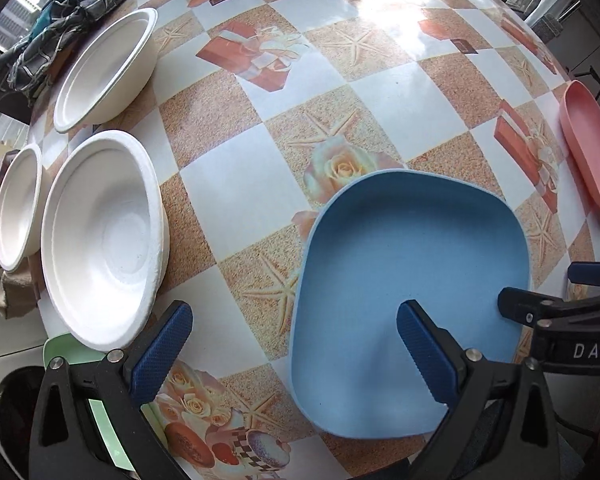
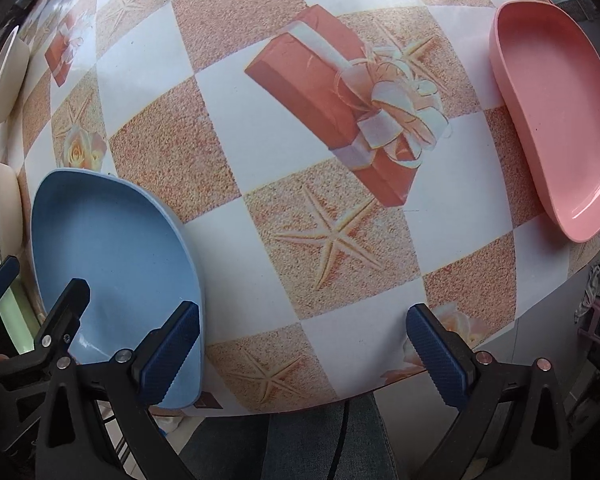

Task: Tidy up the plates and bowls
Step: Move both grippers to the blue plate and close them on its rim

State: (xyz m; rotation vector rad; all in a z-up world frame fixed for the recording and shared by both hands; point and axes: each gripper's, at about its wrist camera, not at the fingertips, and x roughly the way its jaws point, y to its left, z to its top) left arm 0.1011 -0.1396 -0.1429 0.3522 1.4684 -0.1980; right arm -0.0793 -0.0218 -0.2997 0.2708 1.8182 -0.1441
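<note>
Judging from how things lie, the sorting has barely begun: nothing is stacked yet. On the checkered tablecloth printed with starfish, roses and gift boxes (image 1: 236,196), three white moulded-fibre bowls sit separately on the left side: a large one near the front (image 1: 104,240), a second one farther back (image 1: 106,68), and a smaller one at the table's left edge (image 1: 18,208), just beside the large one. A pale green plate (image 1: 66,350) peeks out under the front bowl's near rim, mostly hidden. The rounded-square blue plastic plate (image 1: 412,252) lies flat near the front edge, and the pink plastic plate of the same shape (image 2: 556,112) rests well apart from it at the far right edge. The left gripper (image 1: 294,350) hangs with its jaws spread wide, one blue pad over the blue plate's near part and the other over bare cloth, holding nothing. The right gripper (image 2: 302,354) is likewise spread wide and empty above the table's front edge, between the two plates. What appears left is everything: nesting the bowls together and gathering the plates into one pile.
</note>
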